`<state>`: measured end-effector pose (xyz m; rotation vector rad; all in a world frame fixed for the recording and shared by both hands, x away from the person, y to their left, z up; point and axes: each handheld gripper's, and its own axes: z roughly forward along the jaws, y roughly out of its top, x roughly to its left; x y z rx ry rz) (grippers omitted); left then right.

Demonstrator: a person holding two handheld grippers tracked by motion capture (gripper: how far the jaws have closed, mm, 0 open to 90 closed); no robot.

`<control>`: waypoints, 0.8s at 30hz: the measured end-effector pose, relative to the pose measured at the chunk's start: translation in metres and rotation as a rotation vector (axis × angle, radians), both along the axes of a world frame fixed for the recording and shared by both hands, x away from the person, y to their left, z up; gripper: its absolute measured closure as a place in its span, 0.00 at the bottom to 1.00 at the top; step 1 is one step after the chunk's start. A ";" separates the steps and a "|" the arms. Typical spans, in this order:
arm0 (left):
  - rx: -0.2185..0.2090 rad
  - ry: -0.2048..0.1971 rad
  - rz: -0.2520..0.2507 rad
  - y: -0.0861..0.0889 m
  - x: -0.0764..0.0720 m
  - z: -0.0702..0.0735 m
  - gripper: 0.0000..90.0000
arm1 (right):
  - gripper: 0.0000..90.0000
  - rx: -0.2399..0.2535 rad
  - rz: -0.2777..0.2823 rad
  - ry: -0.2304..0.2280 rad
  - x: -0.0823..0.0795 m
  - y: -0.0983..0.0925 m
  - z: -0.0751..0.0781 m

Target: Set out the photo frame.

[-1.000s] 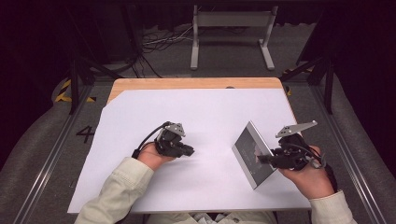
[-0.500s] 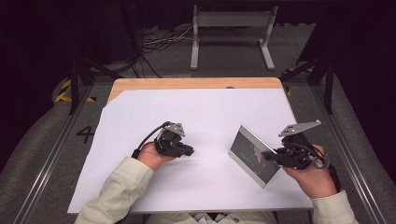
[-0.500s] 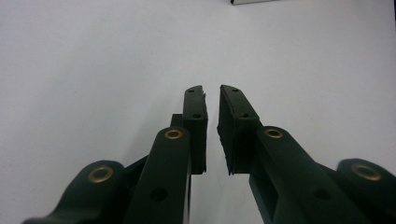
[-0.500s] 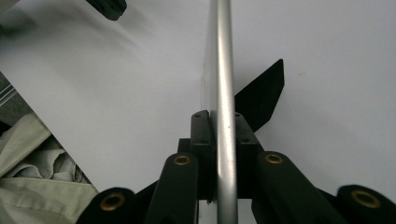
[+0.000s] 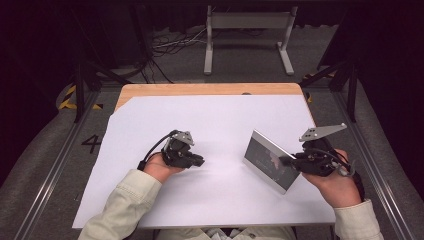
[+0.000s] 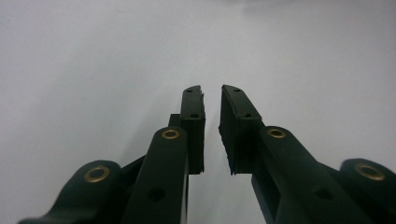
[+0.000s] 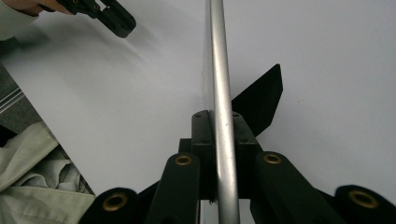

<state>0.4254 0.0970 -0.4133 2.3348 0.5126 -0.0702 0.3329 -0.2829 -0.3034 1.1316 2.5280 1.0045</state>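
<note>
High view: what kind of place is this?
Probably a lab recording rig, not a home or shop. A table covered with a plain white sheet sits between floor rails, with loose cables and black drapes behind, and a "4" marked on the floor.

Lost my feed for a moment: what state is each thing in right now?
Picture frame: standing on edge on the white sheet, tilted, clamped at its silver rim.
Right gripper: shut on the frame's edge.
Left gripper: jaws slightly apart, nothing between them, resting on the sheet.
White sheet: flat, covering the table.
</note>
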 end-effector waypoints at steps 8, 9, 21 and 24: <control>-0.003 0.005 0.045 0.017 -0.005 -0.001 0.87 | 0.93 -0.019 0.063 -0.010 0.016 0.012 0.005; -0.005 0.006 0.052 0.019 -0.006 -0.001 0.87 | 0.93 -0.025 0.080 -0.016 0.018 0.014 0.006; -0.014 0.018 0.119 0.051 -0.013 -0.005 0.87 | 0.93 -0.073 0.266 -0.056 0.044 0.041 0.019; -0.025 0.016 0.134 0.058 -0.013 -0.005 0.87 | 0.93 -0.082 0.294 -0.061 0.048 0.047 0.021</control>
